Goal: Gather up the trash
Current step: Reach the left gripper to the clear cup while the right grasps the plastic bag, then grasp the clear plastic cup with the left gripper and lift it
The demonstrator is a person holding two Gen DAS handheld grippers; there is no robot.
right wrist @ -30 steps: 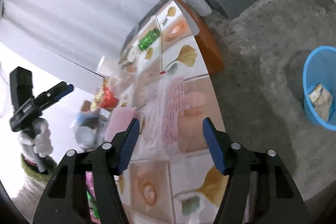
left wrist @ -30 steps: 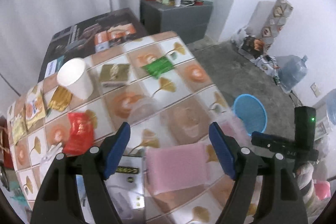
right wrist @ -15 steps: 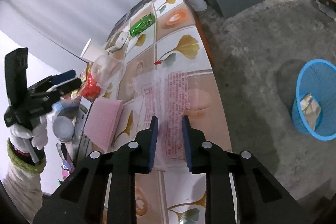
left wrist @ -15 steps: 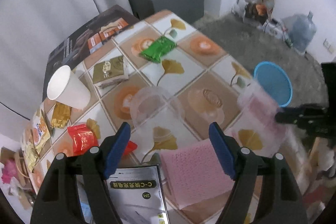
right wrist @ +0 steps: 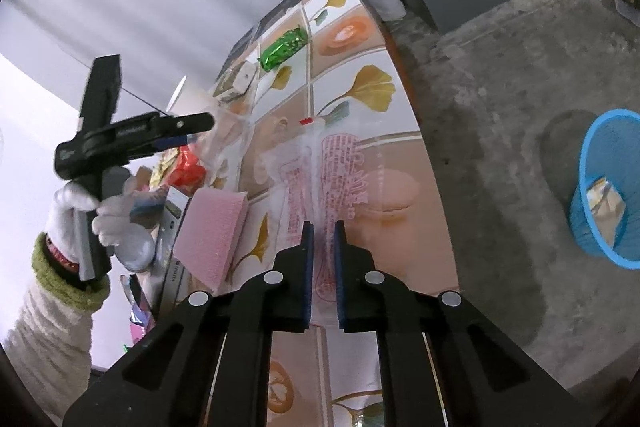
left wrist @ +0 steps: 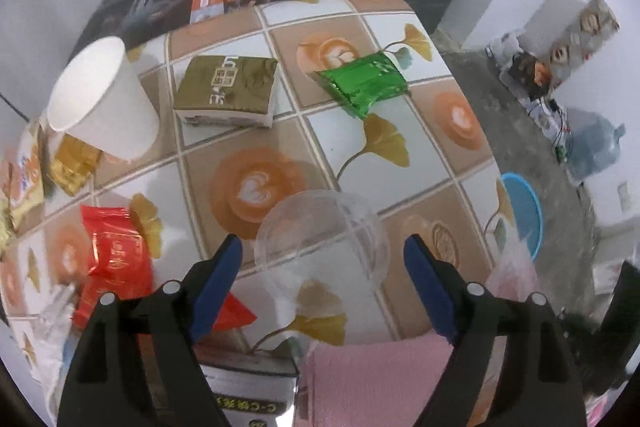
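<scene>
Trash litters the table (left wrist: 460, 163). Only the right wrist view shows the right gripper (right wrist: 322, 251), whose jaws have just closed, pinching a clear printed wrapper (right wrist: 340, 167) at the table's floor-side edge, and the wrapper inside the blue bin (right wrist: 608, 187). The left view shows the left gripper (left wrist: 322, 259), its jaws having just widened, spread around a clear cup (left wrist: 322, 247) without touching it, plus a green packet (left wrist: 362, 83).

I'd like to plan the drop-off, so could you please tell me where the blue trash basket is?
The blue trash basket stands on the grey floor at the right edge of the right wrist view, off the table's right side, with a wrapper inside.
</scene>
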